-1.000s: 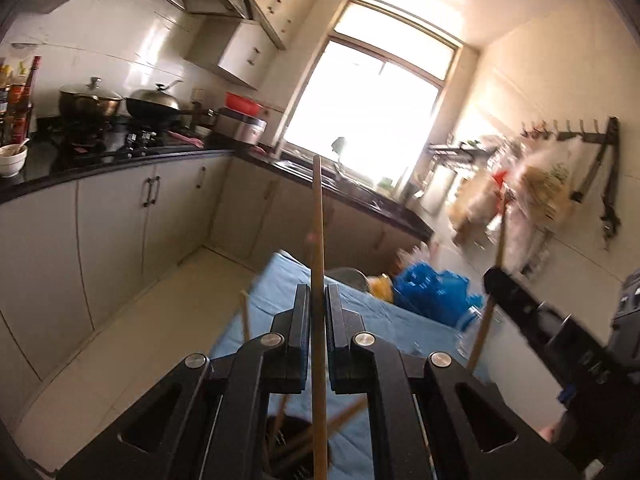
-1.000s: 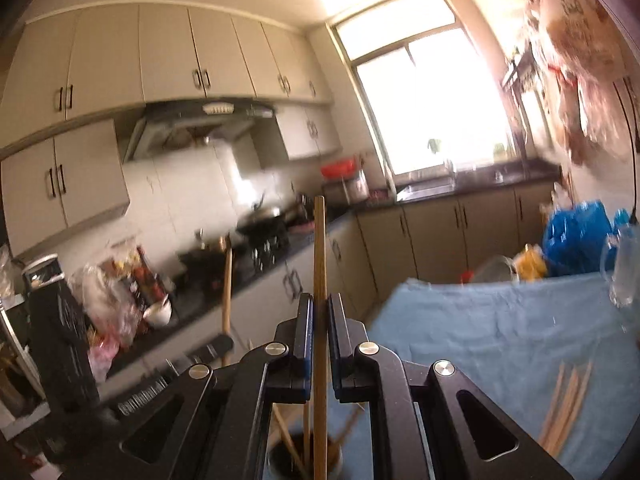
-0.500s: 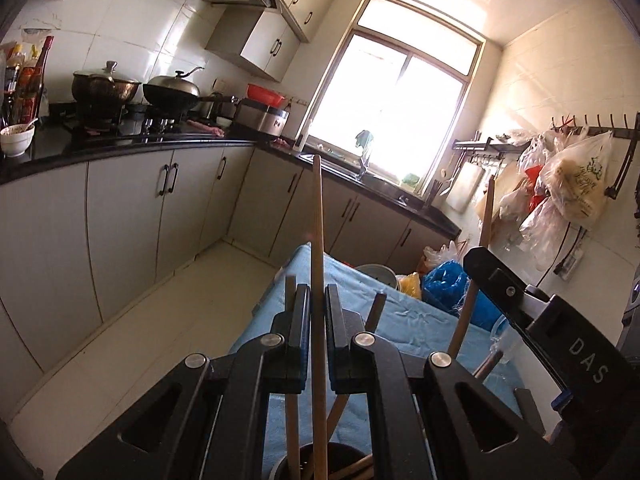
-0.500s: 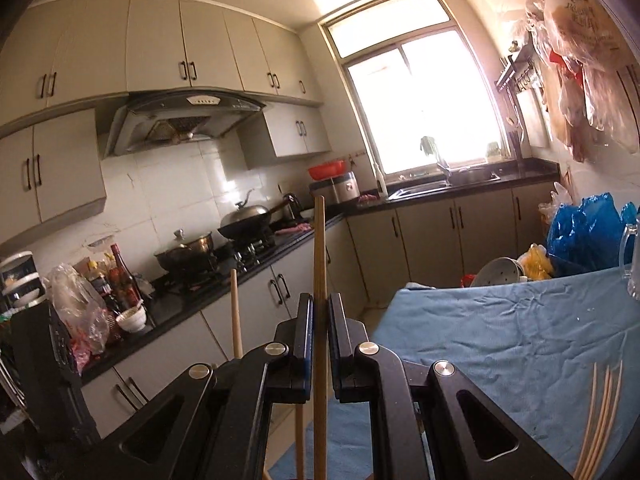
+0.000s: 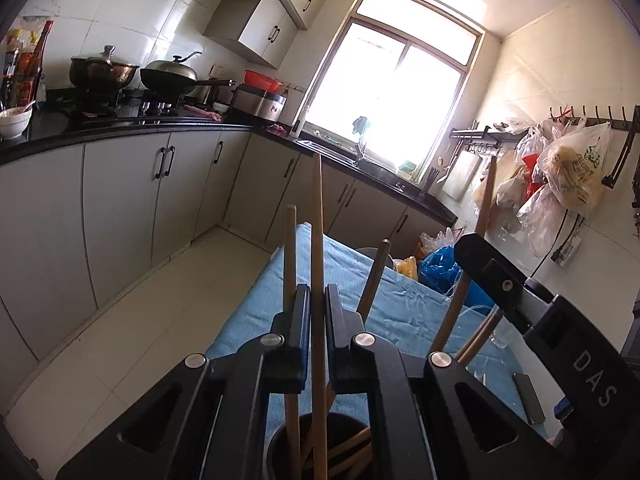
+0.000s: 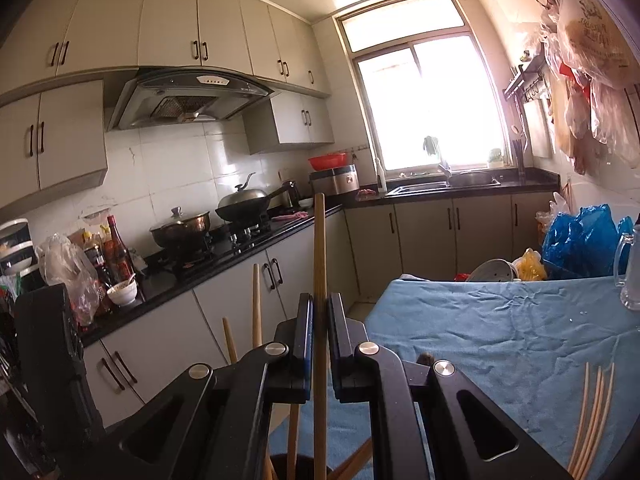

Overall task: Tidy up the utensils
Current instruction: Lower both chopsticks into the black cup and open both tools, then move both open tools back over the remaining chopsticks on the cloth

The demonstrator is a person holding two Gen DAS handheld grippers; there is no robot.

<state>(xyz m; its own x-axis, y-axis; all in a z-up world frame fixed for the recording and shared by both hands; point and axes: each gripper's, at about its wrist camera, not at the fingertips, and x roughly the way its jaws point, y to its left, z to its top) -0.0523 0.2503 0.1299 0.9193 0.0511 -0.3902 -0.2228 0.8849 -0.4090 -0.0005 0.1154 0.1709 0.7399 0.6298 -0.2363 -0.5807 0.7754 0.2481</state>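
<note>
A blue cloth (image 6: pixel 500 332) covers the table, running from the frame's centre out toward 3 o'clock in the right wrist view and toward 1 o'clock in the left. The left gripper (image 5: pixel 318 312) has its jaws pressed in on a chopstick (image 5: pixel 317 240) that stands upright between them, its top at 12 o'clock against the cabinets; the right gripper (image 6: pixel 319 320) pinches a second chopstick (image 6: pixel 319 264) the same way — upright, tip at 12. In the left view the right gripper's black body sits at 4 o'clock, marked DAS. Below each pair of jaws, at 6 o'clock, is a dark round holder (image 5: pixel 280 446), its rim just showing, with several sticks (image 5: pixel 289 256) leaning out of it at different angles. Both held chopsticks run down into the holder's mouth; whether their lower ends touch bottom is hidden. At 4 o'clock in the right view a loose bundle of pale sticks (image 6: pixel 592 420) lies flat on the cloth, well apart from the holder. A glass mug (image 6: pixel 630 276) stands at 3 o'clock by the cloth's edge.
</note>
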